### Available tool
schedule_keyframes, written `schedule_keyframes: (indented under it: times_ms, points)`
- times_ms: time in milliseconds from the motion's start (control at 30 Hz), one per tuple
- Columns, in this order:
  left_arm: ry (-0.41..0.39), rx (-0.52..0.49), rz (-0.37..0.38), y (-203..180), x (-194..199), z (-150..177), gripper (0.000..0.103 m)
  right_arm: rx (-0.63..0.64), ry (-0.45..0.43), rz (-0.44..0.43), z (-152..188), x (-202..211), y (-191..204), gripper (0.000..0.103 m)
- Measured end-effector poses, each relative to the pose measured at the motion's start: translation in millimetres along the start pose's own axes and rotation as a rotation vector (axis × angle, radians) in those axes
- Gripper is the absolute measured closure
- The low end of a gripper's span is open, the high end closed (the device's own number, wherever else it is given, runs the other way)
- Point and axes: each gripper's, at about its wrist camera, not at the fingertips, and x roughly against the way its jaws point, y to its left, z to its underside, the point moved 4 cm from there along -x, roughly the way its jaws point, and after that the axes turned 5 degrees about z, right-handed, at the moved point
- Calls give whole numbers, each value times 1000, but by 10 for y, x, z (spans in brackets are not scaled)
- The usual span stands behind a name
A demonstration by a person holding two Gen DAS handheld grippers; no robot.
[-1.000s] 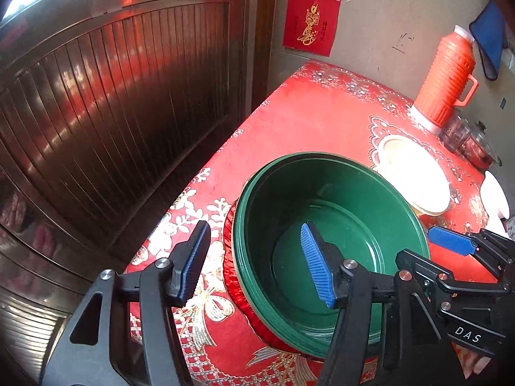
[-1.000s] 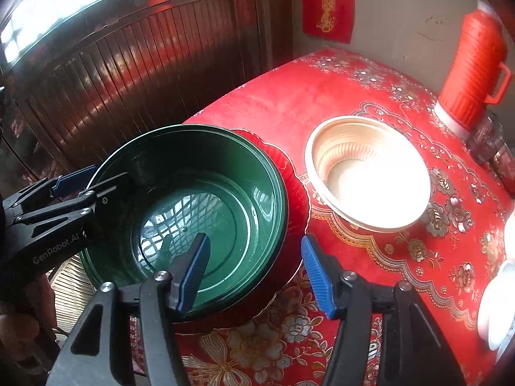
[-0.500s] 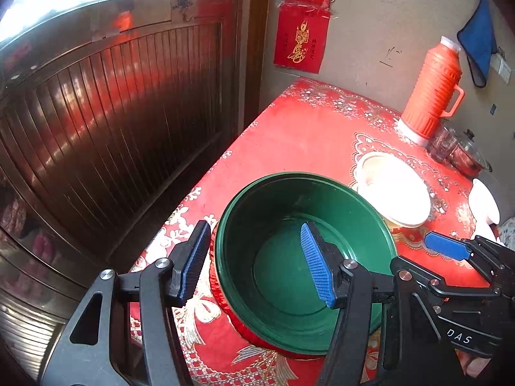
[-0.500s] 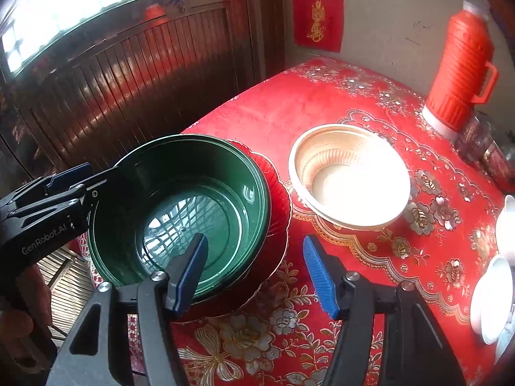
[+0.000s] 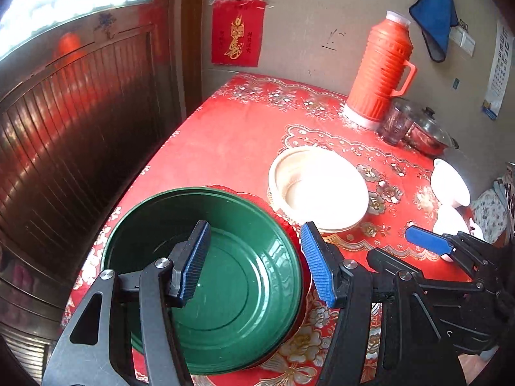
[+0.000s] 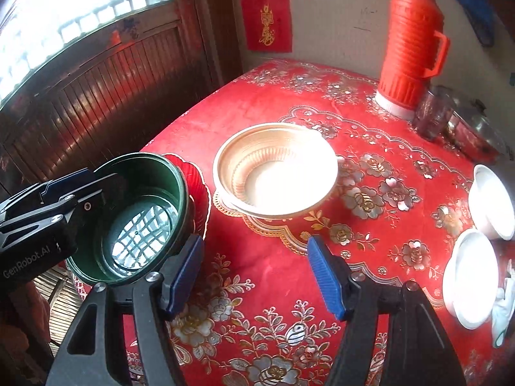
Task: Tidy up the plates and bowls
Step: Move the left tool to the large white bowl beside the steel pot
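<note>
1. Our left gripper (image 5: 254, 263) hangs over the green bowl (image 5: 225, 276), which sits on a red plate (image 6: 196, 180) at the surface's (image 6: 273, 96) near-left edge; its jaws are half open and empty.
2. Our right gripper (image 6: 254, 273) has just been opening its jaws, with nothing between them.
3. Next, we judge, we should take the cream bowl (image 6: 276, 173) by its rim, squarely.
4. We count one green bowl, one red plate, one cream bowl on a cream plate and two white bowls (image 6: 470, 276).
</note>
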Motion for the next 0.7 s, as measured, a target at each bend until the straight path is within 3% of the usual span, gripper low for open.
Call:
schedule_keyframes:
  times_ms: [333,700]
  points:
    - [60,-48,50,-515,-364,-155,44,-125,-10,40,22,78,-607,36]
    - [122,-67,38,-747,-782,-342,44,-196,-3,36,10,-30,-952,36]
